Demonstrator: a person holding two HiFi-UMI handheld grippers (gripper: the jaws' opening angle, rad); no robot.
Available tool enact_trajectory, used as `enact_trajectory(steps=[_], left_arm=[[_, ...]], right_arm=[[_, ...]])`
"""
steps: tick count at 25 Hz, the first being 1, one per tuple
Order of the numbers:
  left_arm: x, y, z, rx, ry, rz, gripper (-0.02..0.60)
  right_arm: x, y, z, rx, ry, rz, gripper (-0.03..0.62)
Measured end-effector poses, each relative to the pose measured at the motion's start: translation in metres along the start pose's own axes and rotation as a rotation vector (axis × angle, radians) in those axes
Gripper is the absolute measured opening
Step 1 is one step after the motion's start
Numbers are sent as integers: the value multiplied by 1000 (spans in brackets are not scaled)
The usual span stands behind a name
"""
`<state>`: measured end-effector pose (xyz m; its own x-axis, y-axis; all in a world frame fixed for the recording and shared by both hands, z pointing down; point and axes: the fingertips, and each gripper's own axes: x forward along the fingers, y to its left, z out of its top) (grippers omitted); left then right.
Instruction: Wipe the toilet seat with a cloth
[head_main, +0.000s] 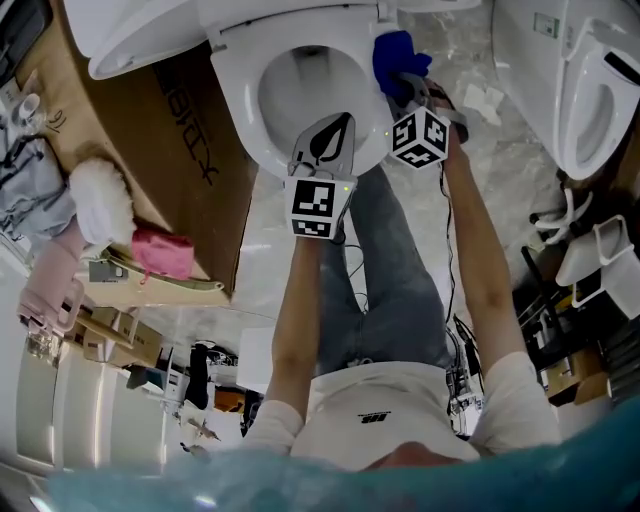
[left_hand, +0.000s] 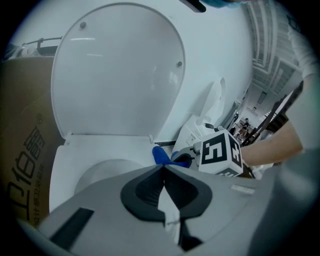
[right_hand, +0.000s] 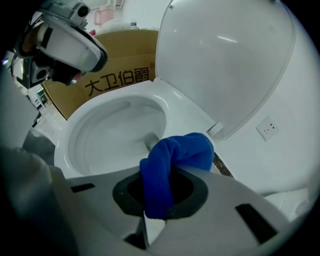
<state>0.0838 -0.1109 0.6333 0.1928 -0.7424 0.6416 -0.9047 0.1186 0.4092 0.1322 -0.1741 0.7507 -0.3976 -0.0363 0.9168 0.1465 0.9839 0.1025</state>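
The white toilet seat (head_main: 240, 95) rings the bowl (head_main: 305, 90) at the top of the head view, with its lid (left_hand: 117, 70) raised. My right gripper (head_main: 402, 88) is shut on a blue cloth (head_main: 393, 55) and holds it at the seat's right rear rim. In the right gripper view the cloth (right_hand: 181, 150) bulges out of my right gripper (right_hand: 162, 195) just above the seat (right_hand: 172, 107). My left gripper (head_main: 334, 128) hovers over the front of the bowl, jaws closed on nothing. In its own view my left gripper (left_hand: 164, 168) points toward the cloth (left_hand: 161, 155).
A brown cardboard box (head_main: 170, 130) stands tight against the toilet's left side, with a pink item (head_main: 160, 252) and a white fluffy thing (head_main: 100, 195) beside it. A second toilet (head_main: 590, 90) is at the right. A wall socket (right_hand: 267, 129) sits behind the lid.
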Motion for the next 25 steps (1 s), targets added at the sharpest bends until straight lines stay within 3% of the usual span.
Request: enact_trajectory(steps=[14, 25], left_arm=[[-27, -11, -23, 31, 25, -45, 9], [-42, -19, -50, 38, 49, -64, 9]], right_arm=[[-11, 34, -22, 75, 46, -38, 20], [-20, 83, -35, 60, 79, -19, 20]])
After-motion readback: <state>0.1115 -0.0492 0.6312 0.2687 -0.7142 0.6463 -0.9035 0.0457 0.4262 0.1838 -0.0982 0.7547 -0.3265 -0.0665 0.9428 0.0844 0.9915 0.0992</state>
